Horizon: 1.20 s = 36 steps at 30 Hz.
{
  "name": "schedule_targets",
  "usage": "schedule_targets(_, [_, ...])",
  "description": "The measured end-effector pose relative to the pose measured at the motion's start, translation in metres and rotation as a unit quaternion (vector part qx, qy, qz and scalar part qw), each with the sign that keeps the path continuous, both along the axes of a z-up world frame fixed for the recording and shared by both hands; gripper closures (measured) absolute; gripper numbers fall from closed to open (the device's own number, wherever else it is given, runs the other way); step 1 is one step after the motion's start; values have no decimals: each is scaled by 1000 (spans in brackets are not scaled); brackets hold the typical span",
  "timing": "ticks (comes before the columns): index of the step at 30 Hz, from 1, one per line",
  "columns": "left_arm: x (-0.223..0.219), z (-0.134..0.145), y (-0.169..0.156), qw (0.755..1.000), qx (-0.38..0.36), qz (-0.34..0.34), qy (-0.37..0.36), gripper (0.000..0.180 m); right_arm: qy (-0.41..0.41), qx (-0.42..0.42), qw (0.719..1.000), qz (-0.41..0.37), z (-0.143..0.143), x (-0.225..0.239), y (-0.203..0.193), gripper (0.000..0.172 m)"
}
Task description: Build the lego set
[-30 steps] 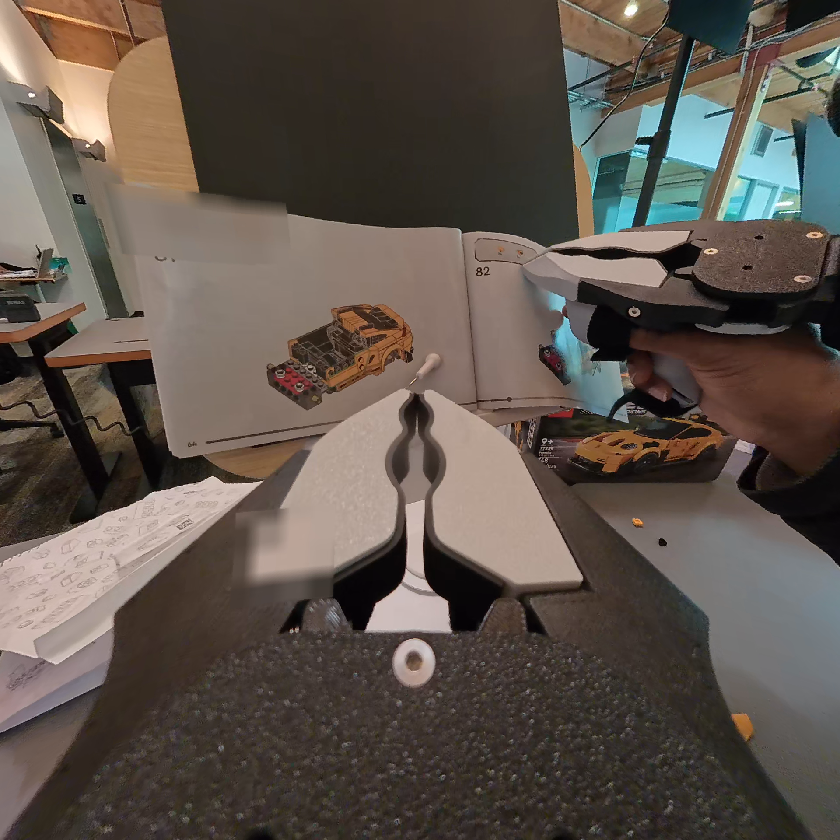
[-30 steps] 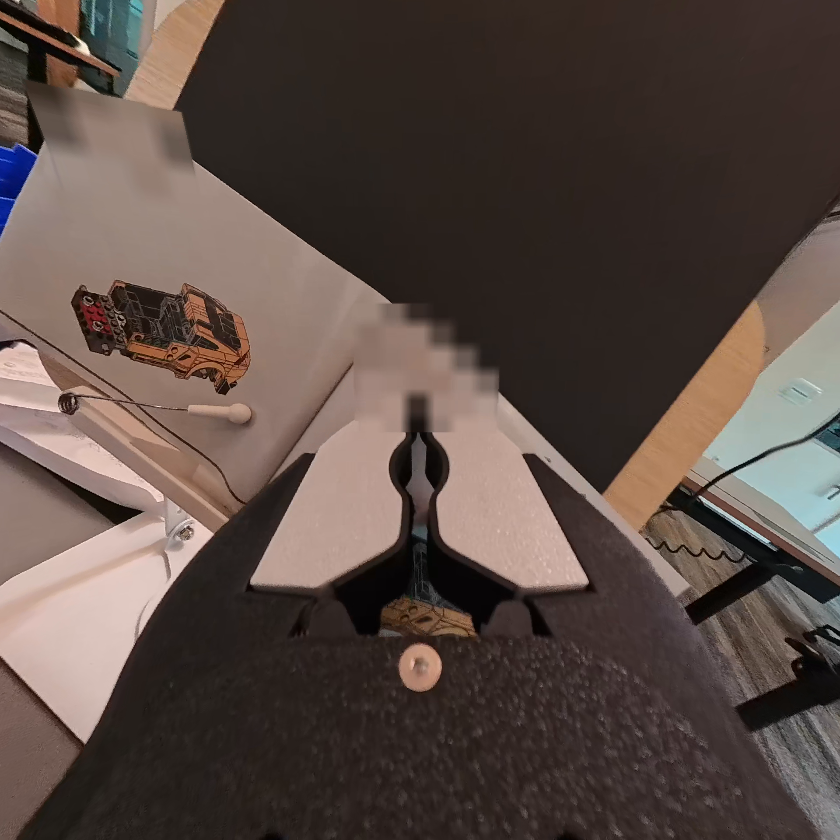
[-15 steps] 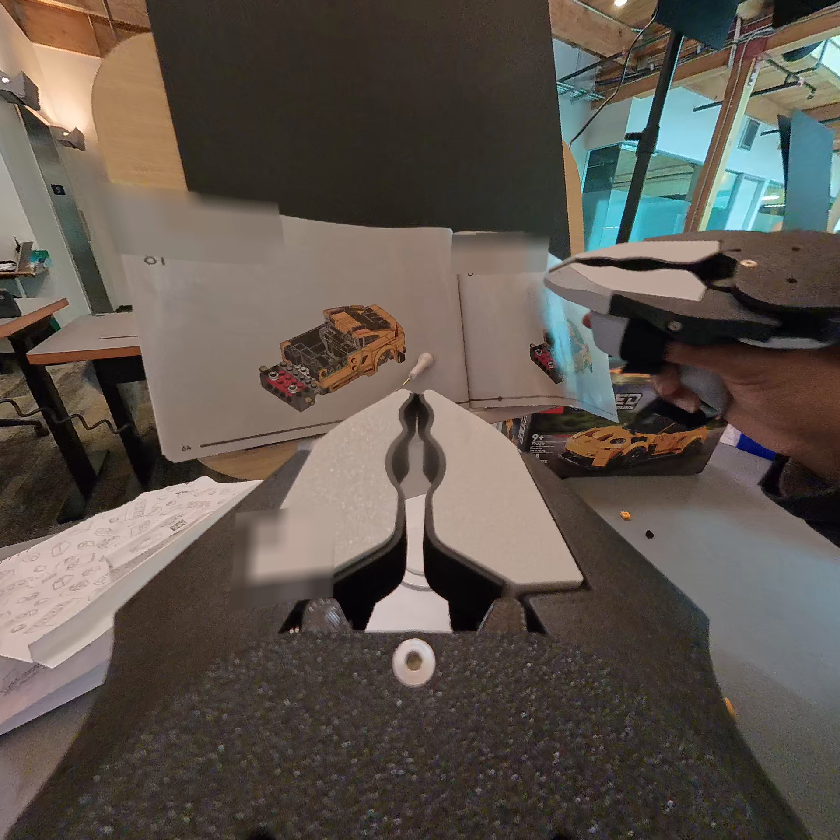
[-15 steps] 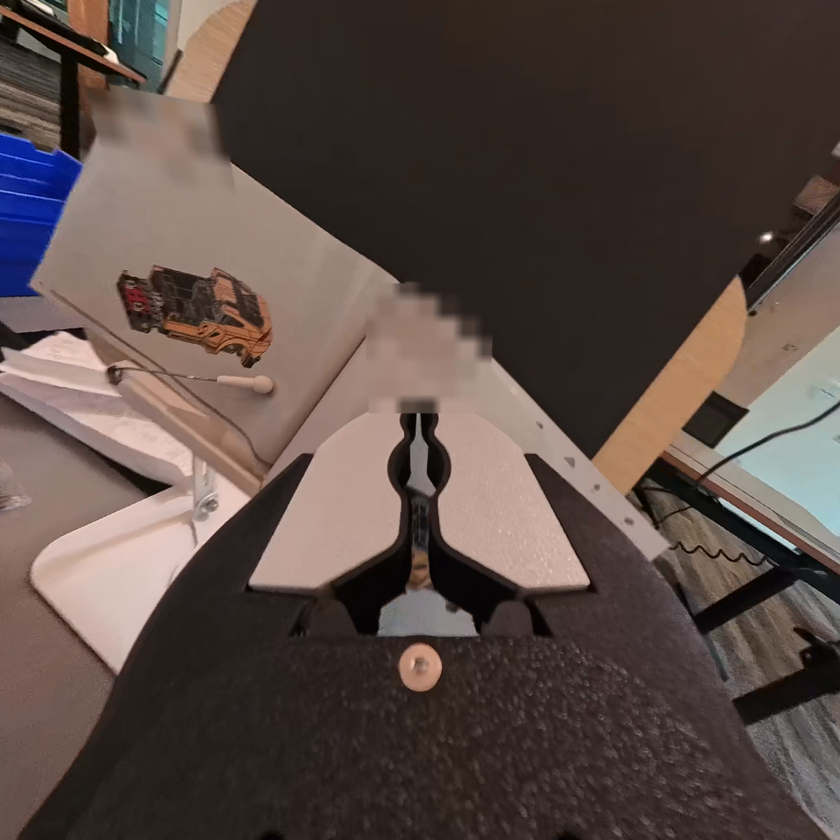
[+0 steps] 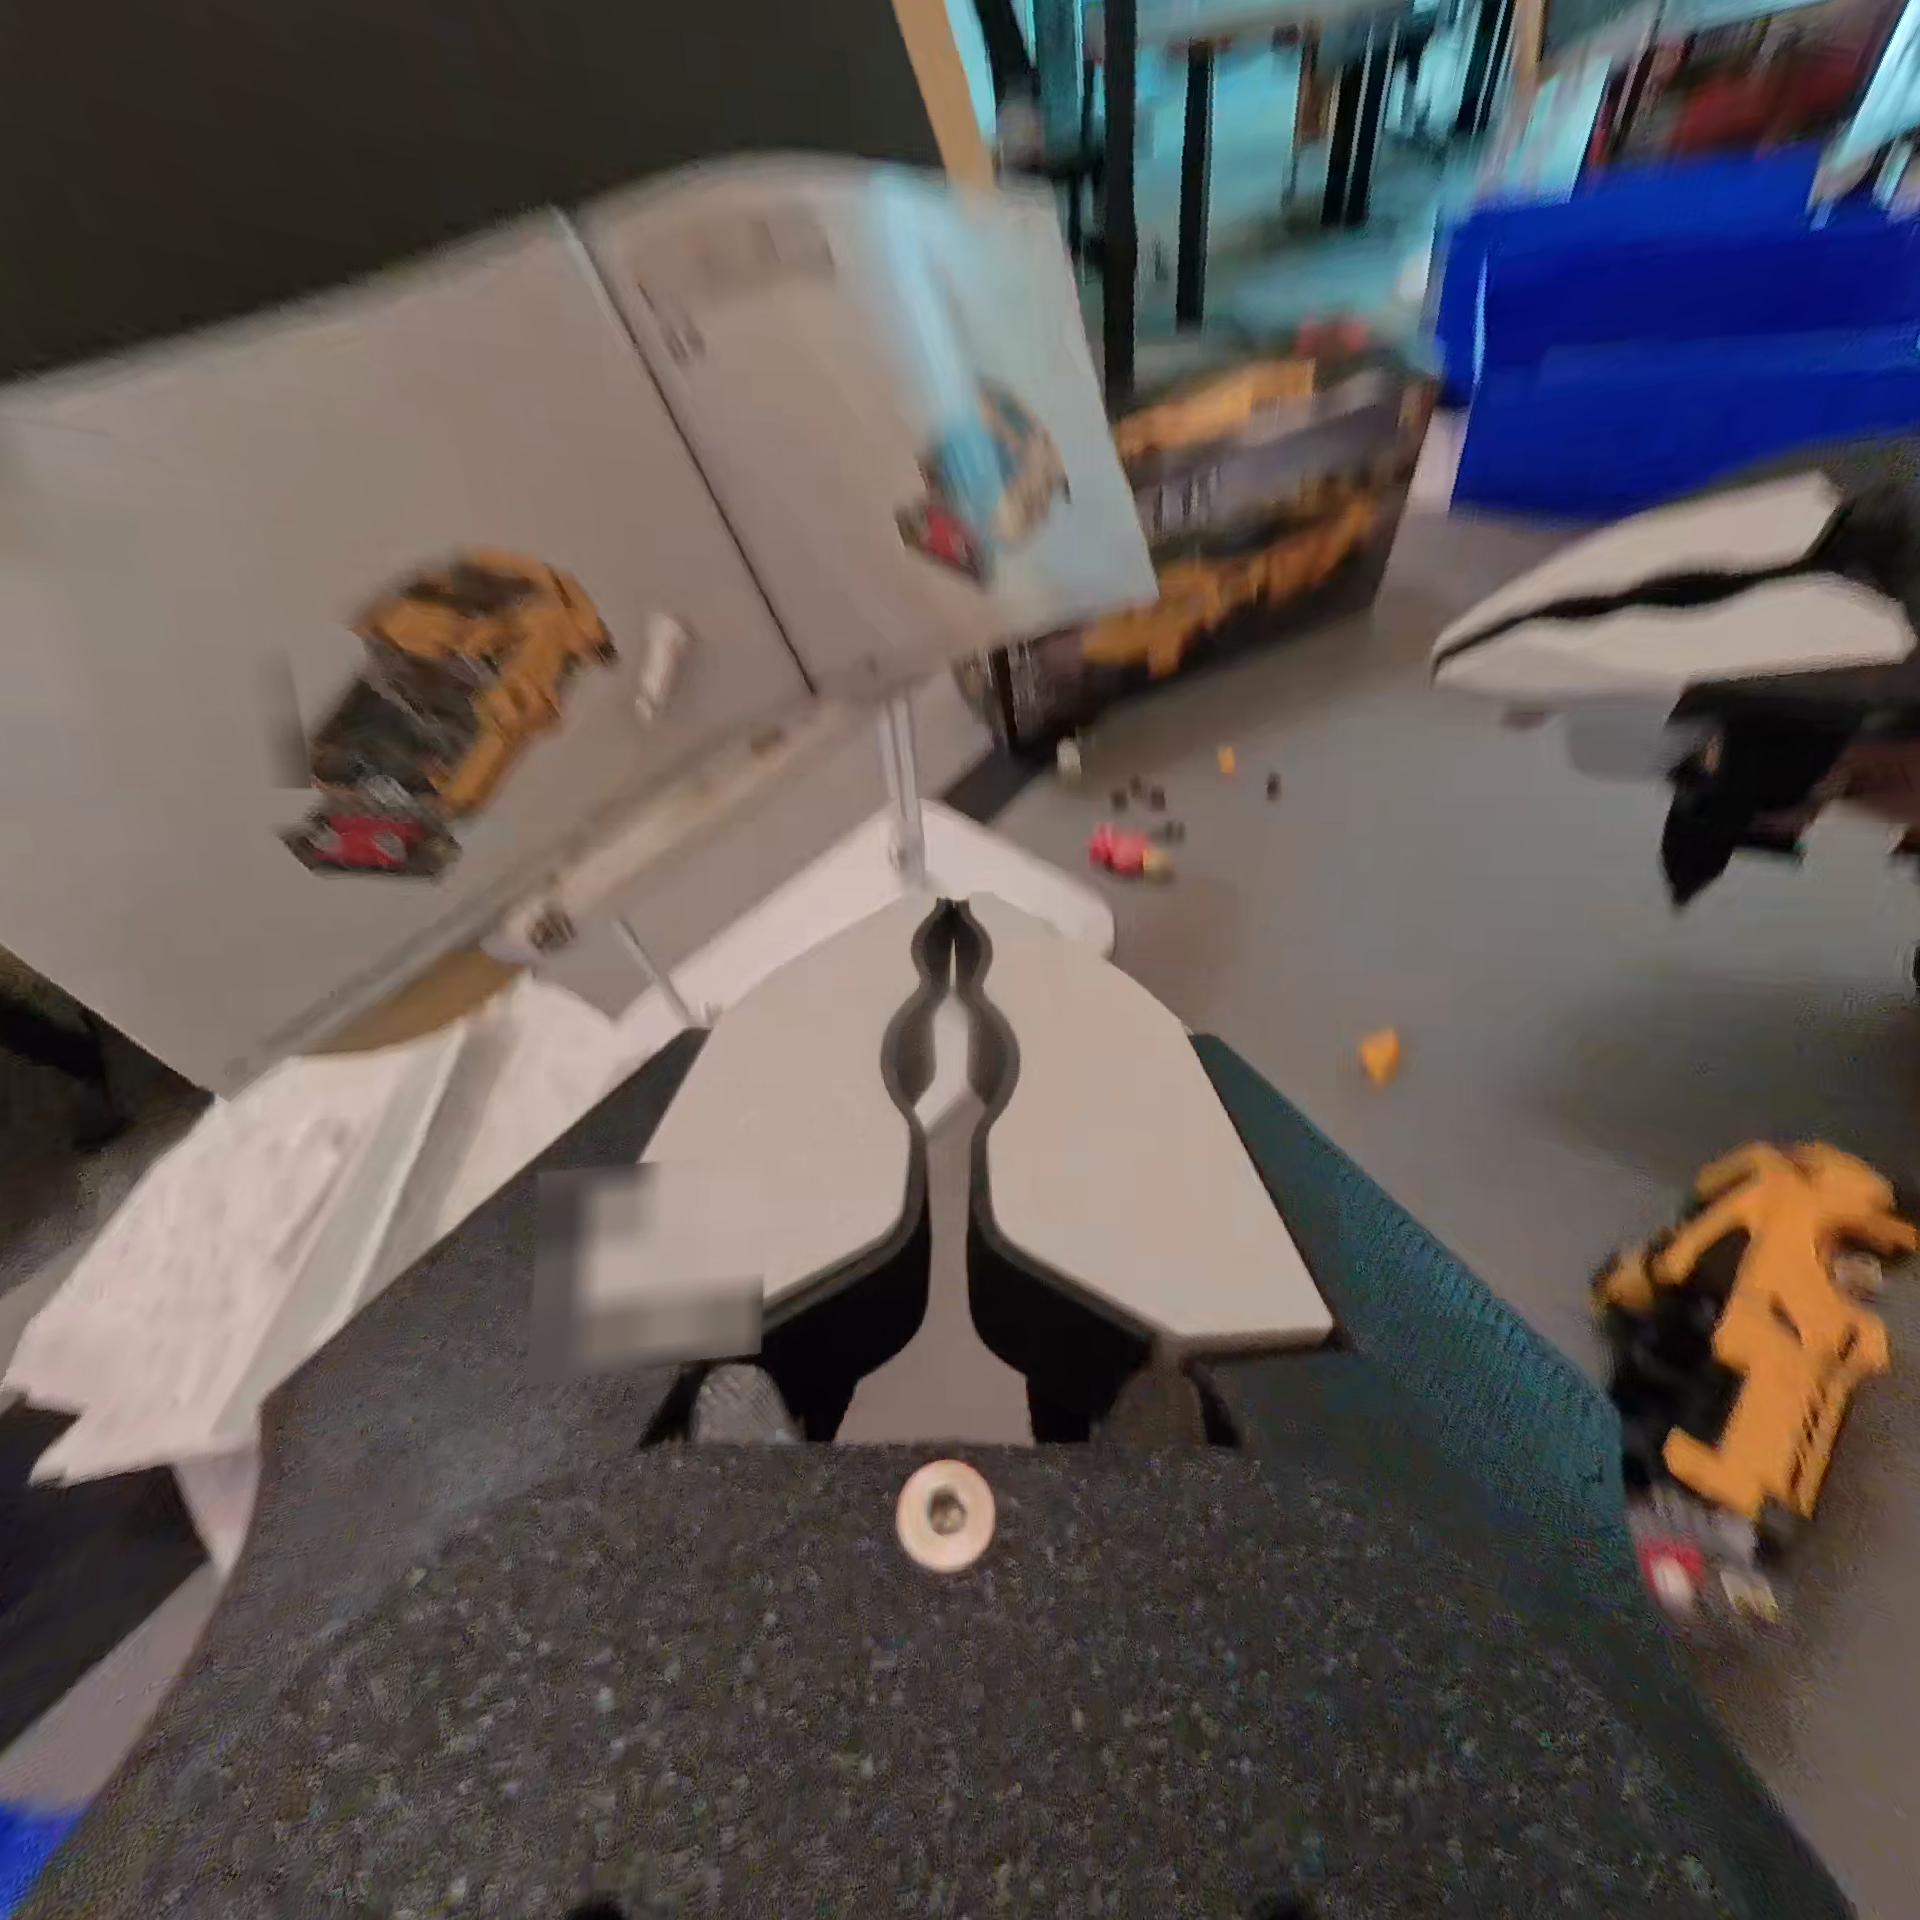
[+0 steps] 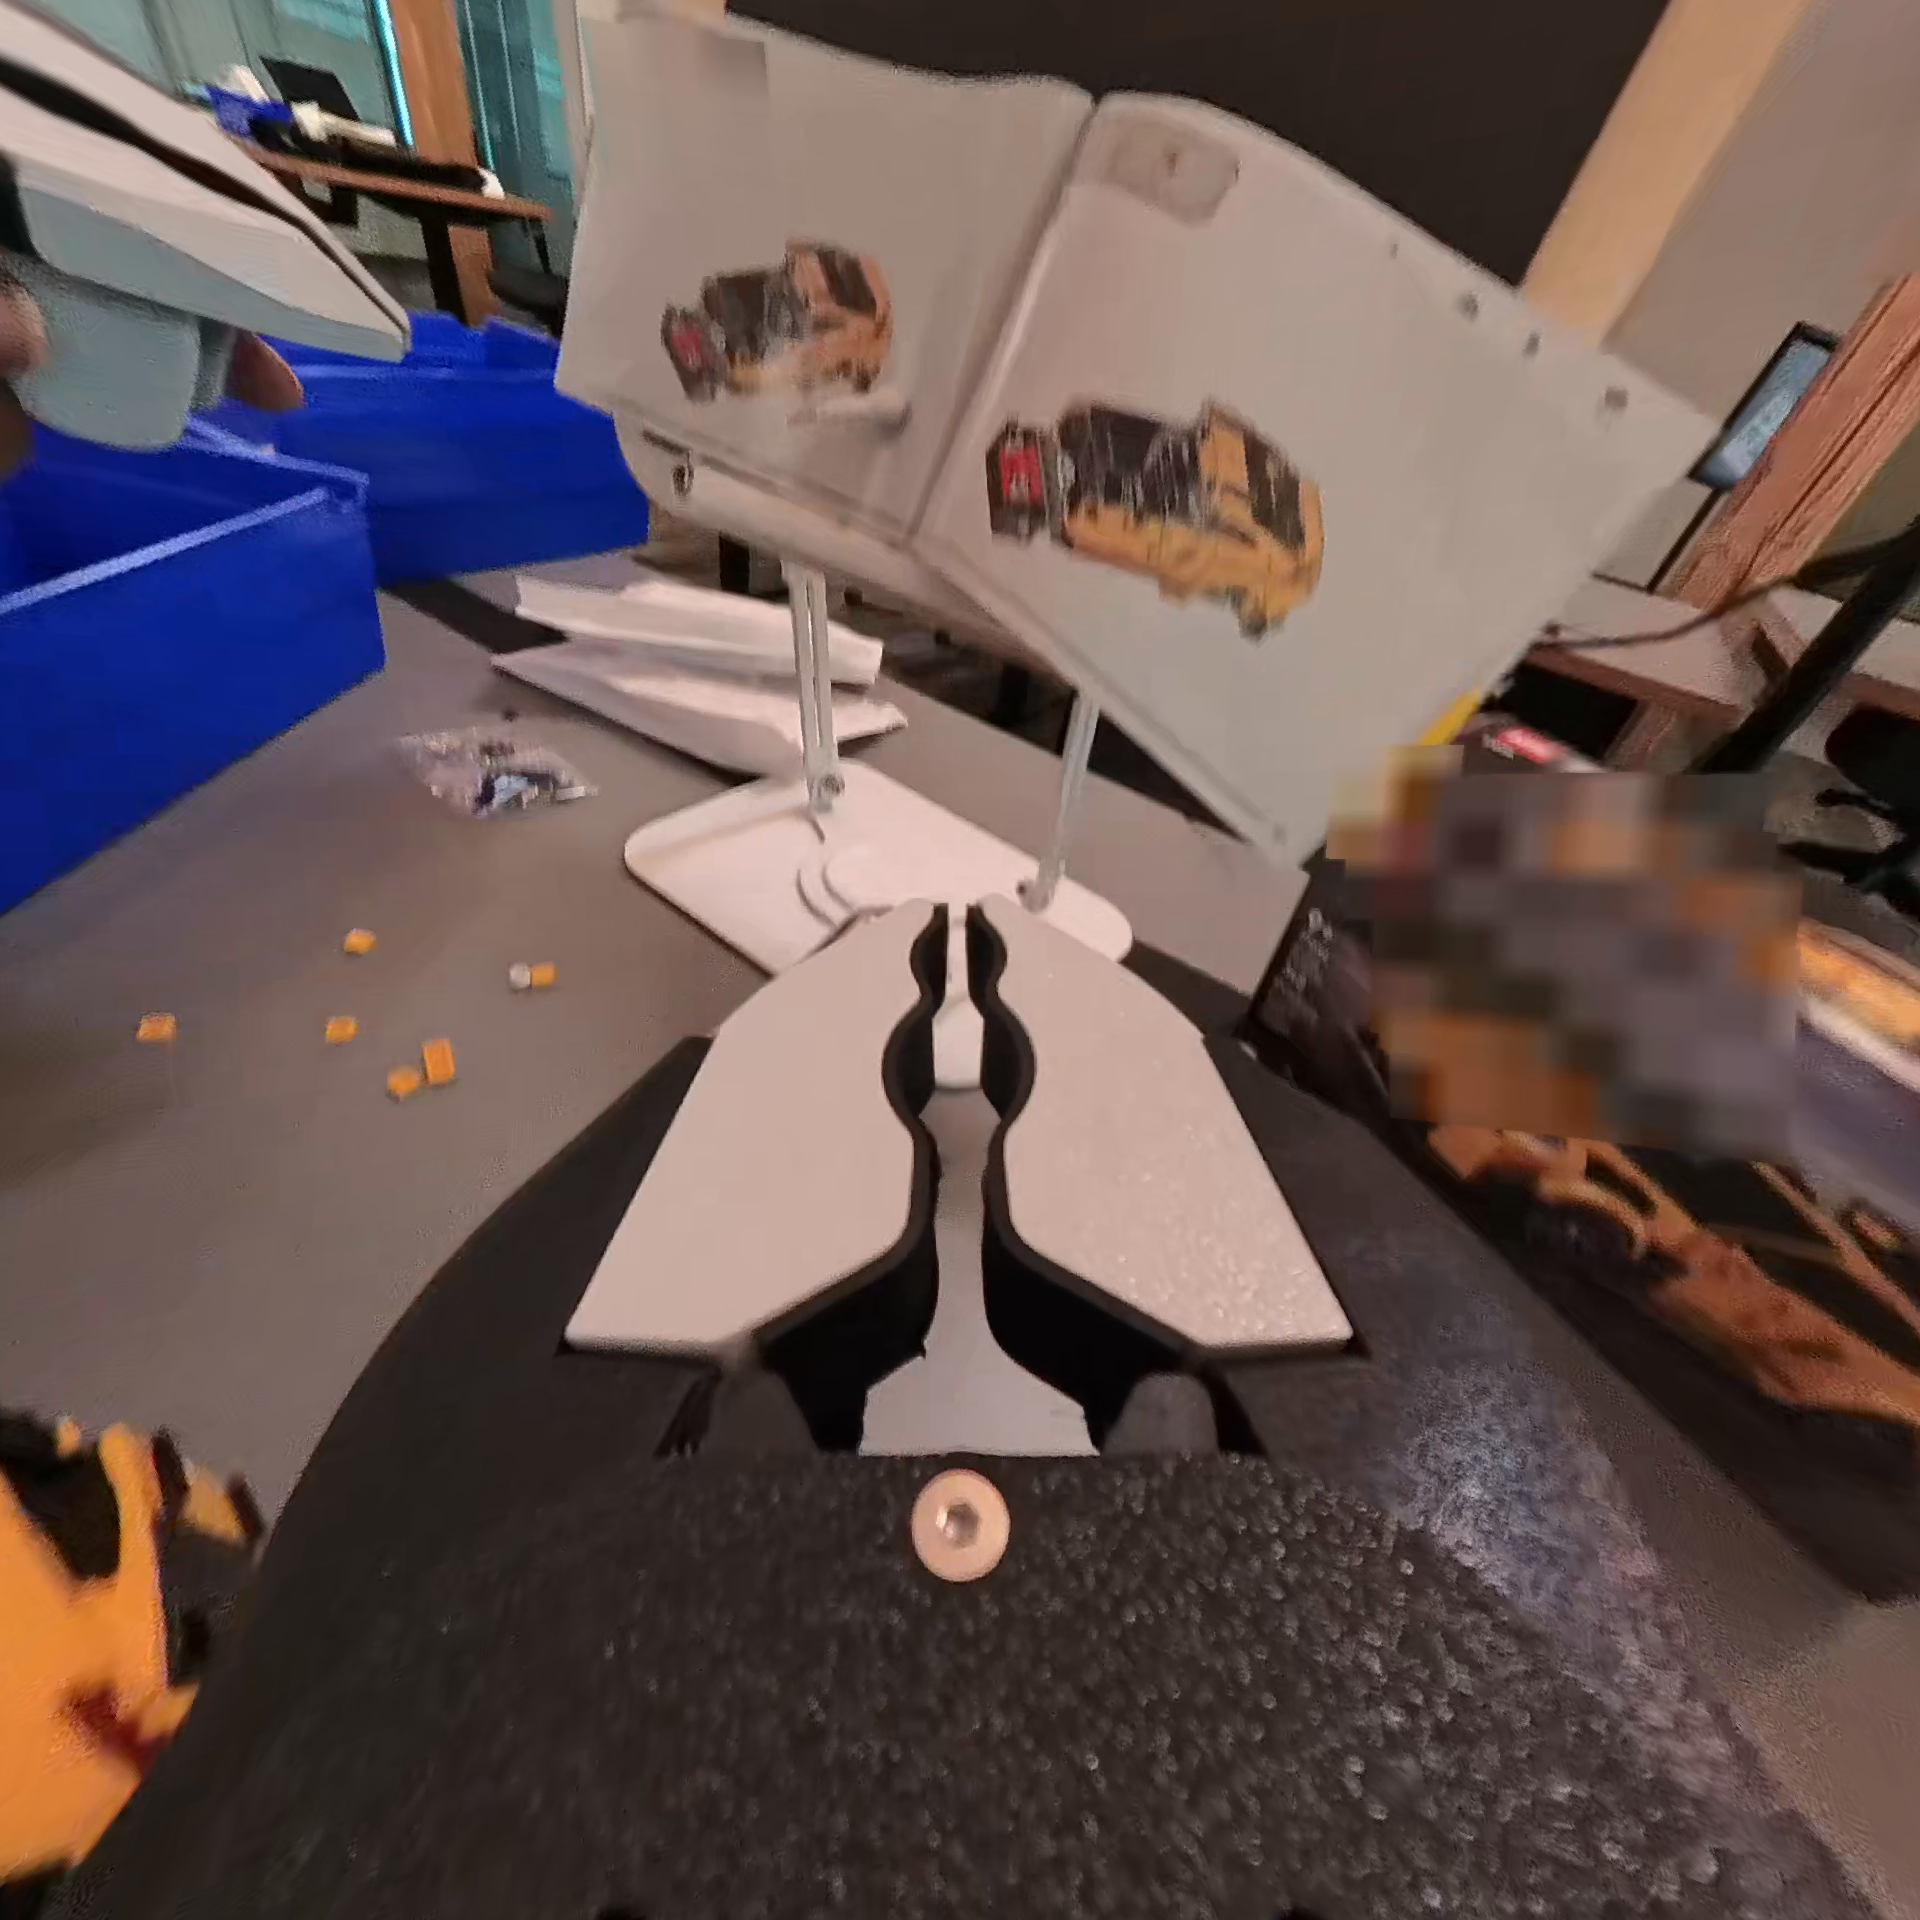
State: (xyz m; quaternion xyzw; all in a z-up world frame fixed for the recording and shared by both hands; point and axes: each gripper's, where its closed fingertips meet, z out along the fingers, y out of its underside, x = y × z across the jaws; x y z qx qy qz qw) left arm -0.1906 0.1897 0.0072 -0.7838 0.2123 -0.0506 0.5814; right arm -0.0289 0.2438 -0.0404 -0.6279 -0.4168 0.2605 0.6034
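Hovering over white stand base (image 6: 727,862): left gripper (image 5: 951,914) fingers pressed together, empty; right gripper (image 6: 956,920) fingers narrowly parted, empty. Booklet (image 6: 1195,436) propped above base.

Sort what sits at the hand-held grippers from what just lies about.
At the grippers: left hand-held gripper, right hand-held gripper, stand's white base, open booklet.
Lying about: orange bricks, plastic bag, blue bins, folded papers, yellow model car, box.

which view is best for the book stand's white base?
Right wrist view: the white base sits fairly sharp, both support rods meeting it, beyond that gripper's jaws. Left wrist view shows only a blurred part of it, partly behind the left gripper's fingers.
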Motion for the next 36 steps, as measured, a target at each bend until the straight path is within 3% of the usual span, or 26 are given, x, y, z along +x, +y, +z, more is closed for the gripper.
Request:
schedule_targets(5, [-1,-102,-34,971,-214,18,105,168,-13,-18,1000,0,-36,37,-9,170])
schedule_targets(9, [-7,-170,-66,941,-324,40,92,165,6,-52,999,14,-47,43,-11,171])
schedule_targets(17, [-8,-209,-75,923,-377,58,59,161,10,-73,996,39,-51,40,-23,171])
schedule_targets(28, [-5,-210,-68,936,-346,50,27,173,1,-83,995,63,-57,33,-33,172])
schedule_targets(32, [38,-170,-62,946,-281,-53,-152,173,13,-64,993,100,-49,27,-47,171])
schedule_targets(34, [68,-130,-64,912,-245,-141,-296,173,27,-37,988,145,-37,21,-64,171])
schedule_targets(36, [93,-89,-75,833,-229,-246,-439,173,31,3,981,193,-22,13,-84,168])
